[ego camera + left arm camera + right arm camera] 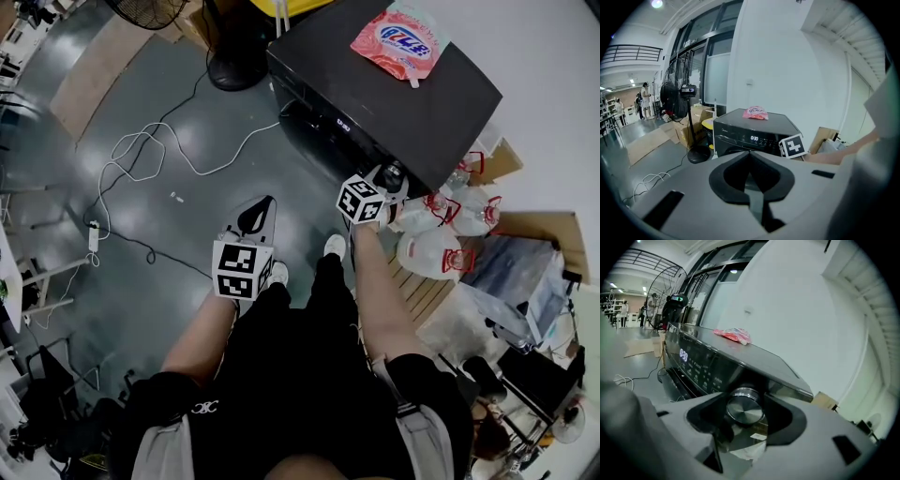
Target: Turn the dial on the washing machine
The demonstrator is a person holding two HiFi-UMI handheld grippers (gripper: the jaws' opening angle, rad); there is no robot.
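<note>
We are holding the right gripper (746, 401) up against the front panel of the black washing machine (403, 108), at the panel's right-hand end. Its two jaws are closing on the round metal dial (745, 409): in the right gripper view one dark pad is pressing on the dial's left side and the other on its right, so the dial is sitting squarely between them, with its brushed face turned toward the camera. To the left of the dial along the same panel, a lit display (683, 354) is glowing, with small rows of markings beside it that we cannot read. A pink pouch (397, 43) is lying flat on the machine's lid, well back from the dial. We are carrying the left gripper (253, 225) lower and to the left, over the grey floor (141, 234) and well apart from the machine; its jaws are pressed together at the tips with nothing between them, and it is pointing toward the machine's front from a distance. A white cable (150, 150) is trailing in loops across the floor to the left. White jugs (436, 248) with red handles are standing on the floor just beside the machine's right side, near the right forearm.
</note>
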